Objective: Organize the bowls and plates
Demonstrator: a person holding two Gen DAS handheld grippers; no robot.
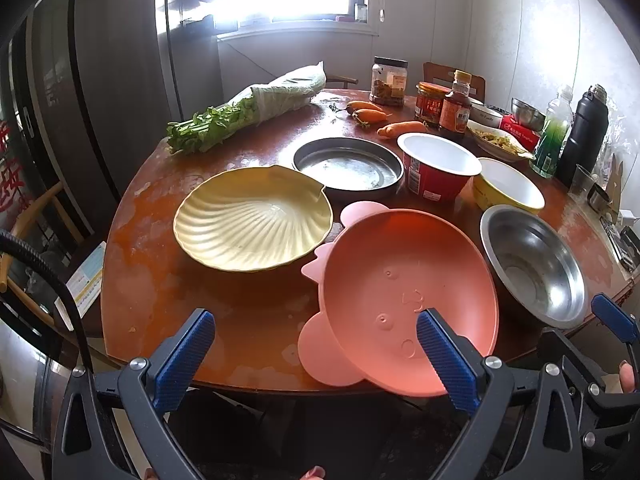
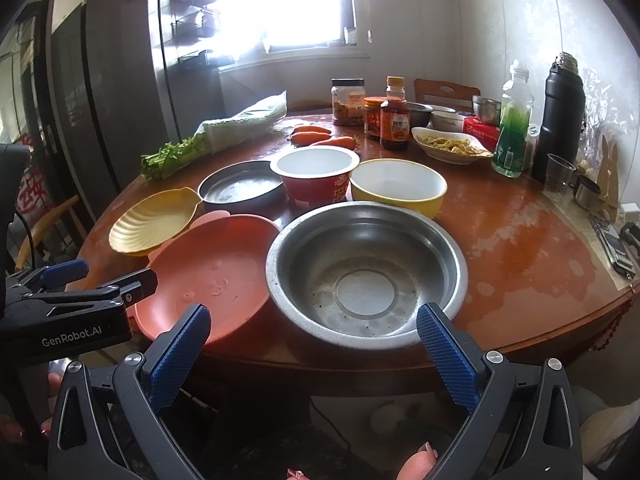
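While both sets of jaws stand apart and empty, the left gripper (image 1: pixel 316 354) should pinch the pink plate (image 1: pixel 400 296) by its overhanging rim and lift it level.

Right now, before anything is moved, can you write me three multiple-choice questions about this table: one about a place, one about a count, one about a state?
1. What stands directly behind the steel bowl?
A. yellow bowl
B. black flask
C. celery

2. How many carrots lie on the table?
A. one
B. three
C. five

3. How are the right gripper jaws?
A. shut on the steel bowl
B. open, holding nothing
C. shut on the pink plate

Answers: 1 A, its rim sits just beyond the steel bowl. 2 B, three orange roots by the jars. 3 B, the blue pads stand wide apart.
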